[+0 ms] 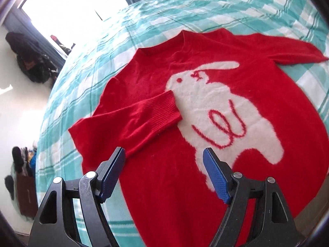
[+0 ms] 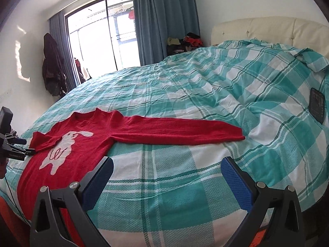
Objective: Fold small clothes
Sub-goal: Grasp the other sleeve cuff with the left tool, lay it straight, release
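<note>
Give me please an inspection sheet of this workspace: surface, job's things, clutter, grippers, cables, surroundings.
Surface: bed under a teal and white checked cover, wrinkled toward the headboard.
Job's things: red sweater lies flat, rabbit side up; one sleeve is folded onto the chest, the other sleeve lies straight out.
Clutter: dark phone on the cover, far from the sweater.
Grippers: left gripper open above the sweater, nothing between its pads; right gripper open above the bare cover, holding nothing.
Cables: thin dark cord near the bed's edge.
Surroundings: window, blue curtains, dark coat hanging on the wall, clothes pile behind the bed.
</note>
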A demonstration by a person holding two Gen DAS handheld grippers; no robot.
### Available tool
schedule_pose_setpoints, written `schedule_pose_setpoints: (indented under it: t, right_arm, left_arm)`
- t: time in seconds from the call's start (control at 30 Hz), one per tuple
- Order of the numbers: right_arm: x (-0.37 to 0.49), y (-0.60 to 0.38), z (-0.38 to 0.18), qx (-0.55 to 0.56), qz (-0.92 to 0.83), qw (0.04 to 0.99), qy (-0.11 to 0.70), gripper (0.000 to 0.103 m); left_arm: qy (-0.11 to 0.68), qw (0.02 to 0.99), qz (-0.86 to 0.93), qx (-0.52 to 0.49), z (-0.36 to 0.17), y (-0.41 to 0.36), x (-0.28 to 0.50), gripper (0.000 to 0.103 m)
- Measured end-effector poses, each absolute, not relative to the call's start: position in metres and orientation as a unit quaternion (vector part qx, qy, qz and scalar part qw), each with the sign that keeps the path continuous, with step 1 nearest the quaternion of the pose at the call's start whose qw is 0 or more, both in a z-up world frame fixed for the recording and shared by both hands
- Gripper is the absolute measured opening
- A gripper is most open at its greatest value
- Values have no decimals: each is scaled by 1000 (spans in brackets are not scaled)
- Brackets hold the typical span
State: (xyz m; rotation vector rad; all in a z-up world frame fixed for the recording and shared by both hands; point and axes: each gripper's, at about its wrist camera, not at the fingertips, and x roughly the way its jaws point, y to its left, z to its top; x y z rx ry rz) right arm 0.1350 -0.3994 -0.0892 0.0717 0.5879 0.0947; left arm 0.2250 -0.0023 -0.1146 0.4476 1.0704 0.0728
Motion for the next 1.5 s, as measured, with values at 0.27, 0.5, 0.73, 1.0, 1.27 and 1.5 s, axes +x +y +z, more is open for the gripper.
schedule_pose_setpoints:
  t: [0.27,0.5,0.73,1.0,1.27,1.5]
  right_arm:
    - [139,-410,-95,66,46,949,306,103]
    - [145,-416,-98,78,37,944,317,103]
    - [150,-406,-103,55,32,943,328,103]
    - [151,-375,-110,-8,44,939,341,103]
    - [148,-355,-114,-57,57,935,345,103]
    - [152,-358,-119,-49,60,931,357,103]
  left_arm:
    - [516,828,117,186,-149,23,271,61]
    - [436,892,122,-6,-78,105,241,3]
    - [377,873,247,-185,-32,290,144,2]
    - [398,820,310,-270,-94,359,117,2]
    - [452,749,363,-321,-153,374,81,13]
    - [421,744,380,-354,-149,363,33,27]
